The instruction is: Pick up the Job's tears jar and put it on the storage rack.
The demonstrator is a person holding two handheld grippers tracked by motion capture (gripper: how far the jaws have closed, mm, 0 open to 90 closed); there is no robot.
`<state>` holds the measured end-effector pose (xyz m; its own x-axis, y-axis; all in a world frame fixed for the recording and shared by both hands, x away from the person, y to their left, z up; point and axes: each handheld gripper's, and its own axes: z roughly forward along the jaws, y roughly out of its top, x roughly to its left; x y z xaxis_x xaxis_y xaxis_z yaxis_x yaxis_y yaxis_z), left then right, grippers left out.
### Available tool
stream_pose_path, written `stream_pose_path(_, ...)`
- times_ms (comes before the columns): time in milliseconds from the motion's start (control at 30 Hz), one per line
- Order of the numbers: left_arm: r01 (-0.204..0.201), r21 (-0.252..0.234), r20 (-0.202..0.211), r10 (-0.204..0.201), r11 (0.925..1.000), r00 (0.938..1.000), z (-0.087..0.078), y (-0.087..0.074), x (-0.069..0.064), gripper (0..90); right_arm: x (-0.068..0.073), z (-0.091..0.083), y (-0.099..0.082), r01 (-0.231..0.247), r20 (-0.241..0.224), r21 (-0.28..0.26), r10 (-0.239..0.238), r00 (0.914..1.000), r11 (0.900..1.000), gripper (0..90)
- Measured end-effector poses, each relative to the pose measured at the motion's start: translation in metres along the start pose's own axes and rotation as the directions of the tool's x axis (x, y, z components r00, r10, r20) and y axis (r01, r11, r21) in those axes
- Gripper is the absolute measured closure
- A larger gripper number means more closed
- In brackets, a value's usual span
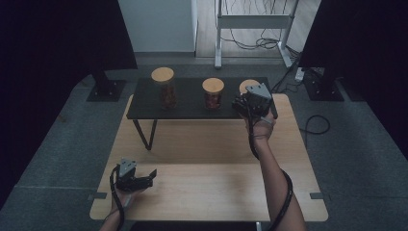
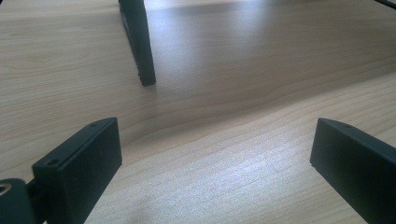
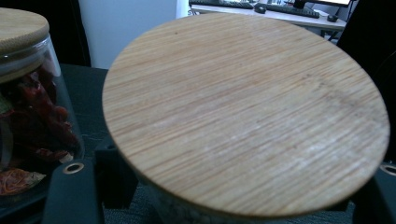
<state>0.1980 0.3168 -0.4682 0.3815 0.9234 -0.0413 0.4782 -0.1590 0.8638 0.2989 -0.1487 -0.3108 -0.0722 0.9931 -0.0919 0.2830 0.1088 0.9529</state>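
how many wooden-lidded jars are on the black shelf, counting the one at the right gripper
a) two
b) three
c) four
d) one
b: the high view shows the left jar, the middle jar and the right jar on the black shelf, with the right gripper at the right jar.

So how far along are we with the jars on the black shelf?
Two lidded jars, the left jar and the middle jar, stand on the black shelf. In hand: the right gripper is shut on the right jar at the shelf's right end, jaws under its wooden lid. Whether it is arriving or leaving, I cannot tell. The left gripper waits open over the table.
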Motion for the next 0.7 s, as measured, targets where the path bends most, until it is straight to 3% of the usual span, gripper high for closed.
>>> stream_pose_path(300,-0.002,0.001,0.0,0.002,1.0,1.0,0.0001,0.0002,0.0001,1.8,0.0012,0.0045,0.005,0.021,-0.001,0.021,-0.021,0.9998,0.9996,24.9)
stream_pose_path(700,-0.004,0.004,0.001,0.004,1.0,1.0,0.0004,0.0004,-0.0005,1.8,-0.0002,0.0081,0.0065,0.01,-0.002,0.032,-0.01,0.9999,0.9994,24.9)
